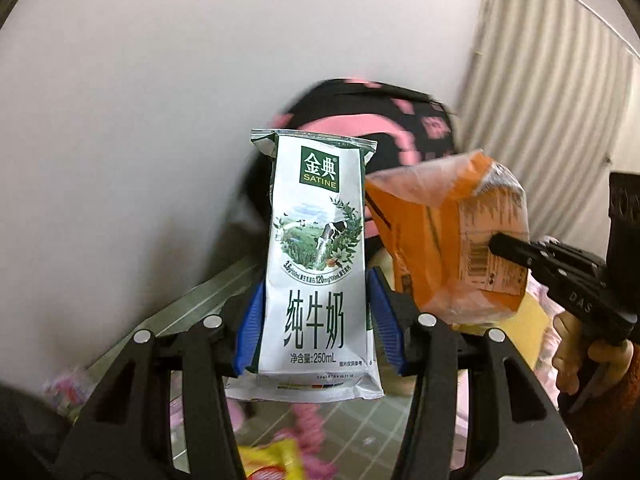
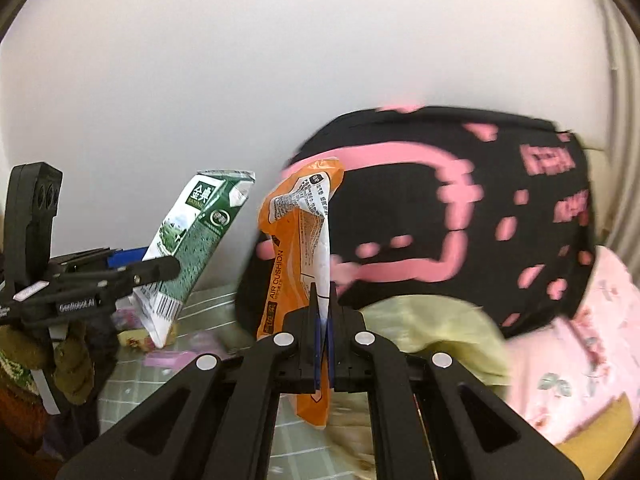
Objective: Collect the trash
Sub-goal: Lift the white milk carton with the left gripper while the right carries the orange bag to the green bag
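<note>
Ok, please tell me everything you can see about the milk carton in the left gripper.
The milk carton is a white and dark green pouch-like pack with a cow meadow picture, the word SATINE, Chinese characters and a 250 mL mark. It looks like coated paper, slightly dented, with flat sealed ends. The left gripper holds it off the surface by its lower half, blue pads on both sides. From the right wrist view it leans, barcode near the bottom. The orange wrapper hangs beside it.

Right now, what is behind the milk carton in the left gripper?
Behind the milk carton stands a black and pink bag against a white wall. The carton covers the bag's lower left part.
</note>
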{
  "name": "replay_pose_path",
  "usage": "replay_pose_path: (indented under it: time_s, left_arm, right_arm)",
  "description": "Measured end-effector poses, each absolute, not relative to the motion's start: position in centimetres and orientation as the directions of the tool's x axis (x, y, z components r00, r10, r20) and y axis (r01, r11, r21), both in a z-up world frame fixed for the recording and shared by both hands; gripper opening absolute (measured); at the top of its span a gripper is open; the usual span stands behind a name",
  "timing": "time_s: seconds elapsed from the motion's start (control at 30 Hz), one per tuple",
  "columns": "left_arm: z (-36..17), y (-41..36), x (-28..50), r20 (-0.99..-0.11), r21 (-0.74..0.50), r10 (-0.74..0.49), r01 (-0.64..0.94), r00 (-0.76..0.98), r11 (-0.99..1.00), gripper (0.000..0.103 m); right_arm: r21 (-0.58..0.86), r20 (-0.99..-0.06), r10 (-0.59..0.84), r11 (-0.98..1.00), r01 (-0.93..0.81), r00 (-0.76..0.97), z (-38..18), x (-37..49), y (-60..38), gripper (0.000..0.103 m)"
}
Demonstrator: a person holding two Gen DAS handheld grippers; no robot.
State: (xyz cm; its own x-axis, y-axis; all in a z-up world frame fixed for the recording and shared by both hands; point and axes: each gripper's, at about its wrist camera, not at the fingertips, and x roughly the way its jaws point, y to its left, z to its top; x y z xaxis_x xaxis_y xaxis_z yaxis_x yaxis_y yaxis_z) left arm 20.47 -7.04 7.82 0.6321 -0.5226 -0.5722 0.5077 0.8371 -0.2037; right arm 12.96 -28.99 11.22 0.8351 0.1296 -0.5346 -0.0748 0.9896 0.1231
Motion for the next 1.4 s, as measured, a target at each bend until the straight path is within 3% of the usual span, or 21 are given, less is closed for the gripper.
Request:
replay_pose_path:
  time_s: [0.3,0.67,1.0,1.27,1.4]
  left_arm:
    - [5.6,-16.7,21.5,-0.604,-0.269,-0.657,0.660,0.451,0.701,0.048]
    - [0.6,-23.7,23.7,-0.697,-0.323,-0.647,0.670,0.309,0.669,0.048]
    - [-0.4,-23.7,24.9,-0.683,-0.370,-0.663,0.637,0.307,0.676,0.049]
    - [1.5,-20.0,23.3,-0.665,-0.357,-0.642,0.593,0.381,0.721,0.049]
    - [1.5,-16.8,22.6,-0.660,-0.357,-0.618,0.545,0.428,0.759,0.049]
  right_arm:
    - [0.118,-0.553,-0.059,0.982,0.149,0.831,10.7,9.8,-37.4,0.004]
    - [0.154,-0.585,-0.108,0.958,0.241,0.804,8.6,8.1,-41.7,0.004]
    - [0.170,-0.587,-0.075,0.962,0.213,0.806,7.9,9.8,-41.8,0.004]
    - [0.248,-0.579,0.049,0.961,0.119,0.814,7.2,11.1,-39.5,0.004]
    - [0.286,-0.622,0.125,0.955,0.076,0.773,5.0,12.6,-38.0,0.004]
